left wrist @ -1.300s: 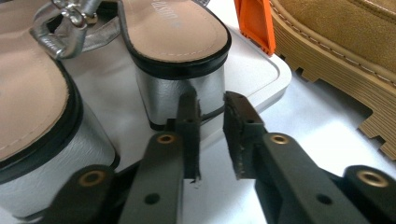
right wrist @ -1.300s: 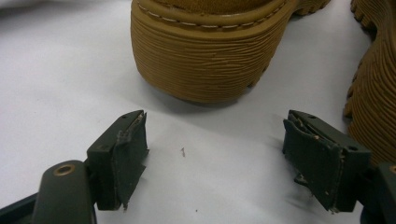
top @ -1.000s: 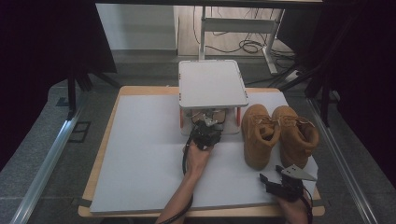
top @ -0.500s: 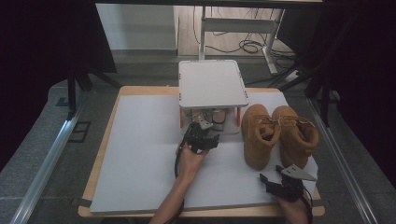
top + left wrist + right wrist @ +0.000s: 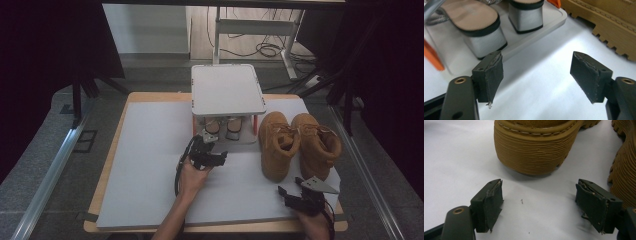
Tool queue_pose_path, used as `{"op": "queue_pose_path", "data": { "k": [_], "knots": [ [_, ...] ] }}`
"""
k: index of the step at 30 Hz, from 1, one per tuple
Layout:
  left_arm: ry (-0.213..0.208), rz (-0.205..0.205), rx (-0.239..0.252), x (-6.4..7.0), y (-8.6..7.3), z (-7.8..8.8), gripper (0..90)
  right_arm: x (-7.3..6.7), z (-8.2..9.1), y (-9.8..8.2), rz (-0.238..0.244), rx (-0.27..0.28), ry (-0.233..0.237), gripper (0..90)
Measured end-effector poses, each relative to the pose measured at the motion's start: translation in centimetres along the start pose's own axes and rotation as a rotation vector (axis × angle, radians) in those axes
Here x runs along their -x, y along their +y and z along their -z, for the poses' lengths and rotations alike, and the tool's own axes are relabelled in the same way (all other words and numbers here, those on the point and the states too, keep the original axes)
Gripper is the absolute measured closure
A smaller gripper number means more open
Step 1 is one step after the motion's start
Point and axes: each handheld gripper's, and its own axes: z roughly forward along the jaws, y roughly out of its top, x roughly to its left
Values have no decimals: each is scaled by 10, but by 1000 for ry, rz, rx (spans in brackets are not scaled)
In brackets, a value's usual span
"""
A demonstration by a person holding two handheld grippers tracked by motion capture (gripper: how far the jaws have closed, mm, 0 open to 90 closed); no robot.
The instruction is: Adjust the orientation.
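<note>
Sandals (image 5: 226, 127): fronts hidden under rack's white top shelf (image 5: 227, 90), heels alone visible. Left gripper view: boot (image 5: 606, 22) cropped by frame edge.

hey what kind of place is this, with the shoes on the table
Probably a lab or recording workspace, not a home: a white-topped table ringed by dark curtains, loose cables on the floor behind, and a small shoe rack beside tan boots.

Both black grippers, the left gripper (image 5: 209, 150) and the right gripper (image 5: 292, 195), have worn rubber pads (image 5: 491, 75) with frayed edges, brass-ringed screw holes, trailing black cables, and bare, sleeveless forearms behind.
</note>
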Motion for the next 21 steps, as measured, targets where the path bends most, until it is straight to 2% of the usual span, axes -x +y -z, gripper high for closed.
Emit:
{"op": "queue_pose_path", "data": {
  "k": [14,21],
  "knots": [
    [-8,-19,-27,-9,-19,29,150,0,0,0,0,-1,-1,216],
    [-27,-18,-39,-12,-31,41,132,0,0,0,1,-1,-2,216]
  ]
}}
